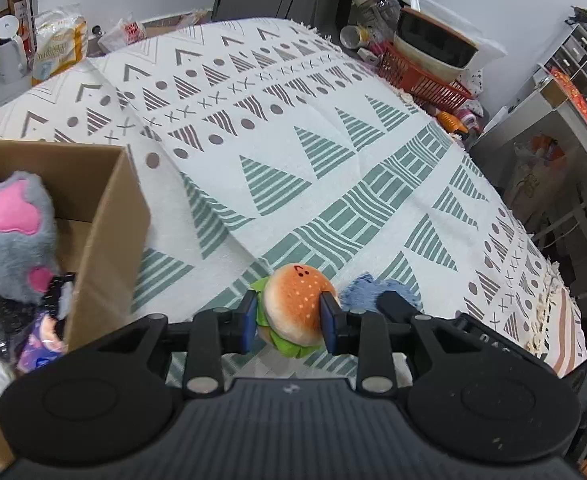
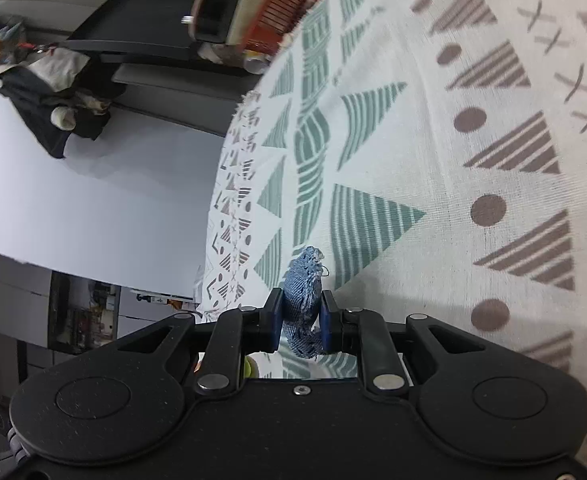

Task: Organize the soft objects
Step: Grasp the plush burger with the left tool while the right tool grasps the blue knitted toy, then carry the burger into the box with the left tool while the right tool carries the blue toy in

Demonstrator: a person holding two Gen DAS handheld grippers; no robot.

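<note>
My left claw (image 1: 289, 318) pinches the plush orange burger toy (image 1: 293, 308); my right claw (image 2: 301, 322) clamps frayed blue denim fabric (image 2: 303, 296); either might slip free.

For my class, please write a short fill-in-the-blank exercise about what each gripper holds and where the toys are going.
1. The left gripper has its jaws shut on a plush ____.
2. The right gripper grips a frayed piece of ____ denim fabric.
3. A grey plush paw with ____ pads sits in the cardboard box.
4. The tablecloth is printed with striped ____.

Missing words: hamburger; blue; pink; triangles
</note>
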